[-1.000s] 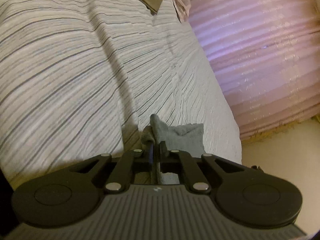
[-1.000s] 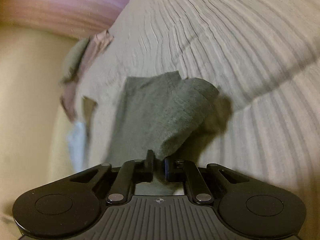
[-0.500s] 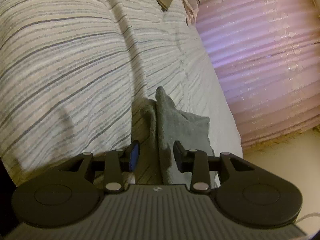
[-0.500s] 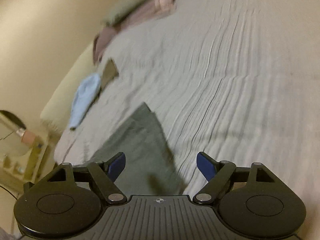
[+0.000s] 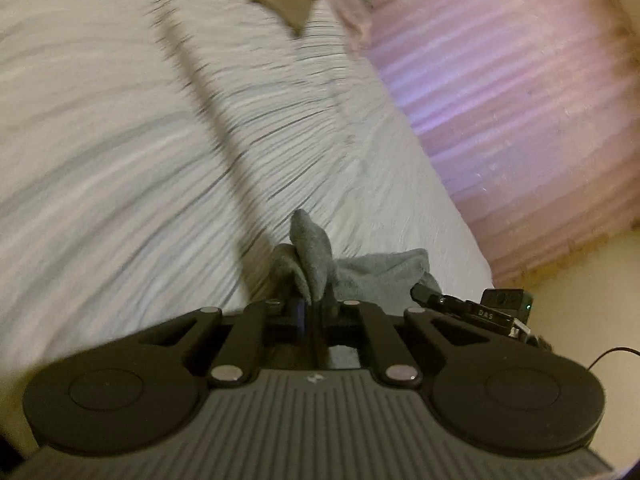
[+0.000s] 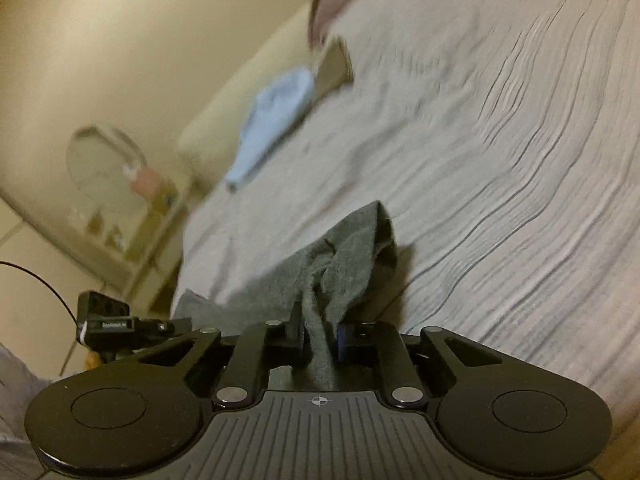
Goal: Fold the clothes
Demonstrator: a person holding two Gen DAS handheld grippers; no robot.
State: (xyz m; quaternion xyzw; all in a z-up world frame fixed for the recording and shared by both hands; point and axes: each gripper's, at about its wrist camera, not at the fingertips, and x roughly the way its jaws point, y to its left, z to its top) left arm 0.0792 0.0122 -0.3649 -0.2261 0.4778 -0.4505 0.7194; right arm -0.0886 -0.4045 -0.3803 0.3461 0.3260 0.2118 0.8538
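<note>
Left wrist view: grey cloth [image 5: 316, 256] bunched upright just ahead of the left hand-held gripper [image 5: 314, 312], jaws closed tight on its fold; the rest trails to that gripper's right over the striped bed [image 5: 120, 140]. Right wrist view: same grey cloth [image 6: 344, 256] pinched between the narrow jaws of the right hand-held gripper [image 6: 320, 336]. Far ahead-left, a light blue garment [image 6: 276, 116] and a tan one [image 6: 334, 66] near the bed edge. Both views motion-blurred.

A bed [image 5: 120, 160] under a striped cover fills the room — pink curtain [image 5: 520, 100] on one side, cream wall [image 6: 100, 40] and a blurred shelf [image 6: 132, 220] on the other.
</note>
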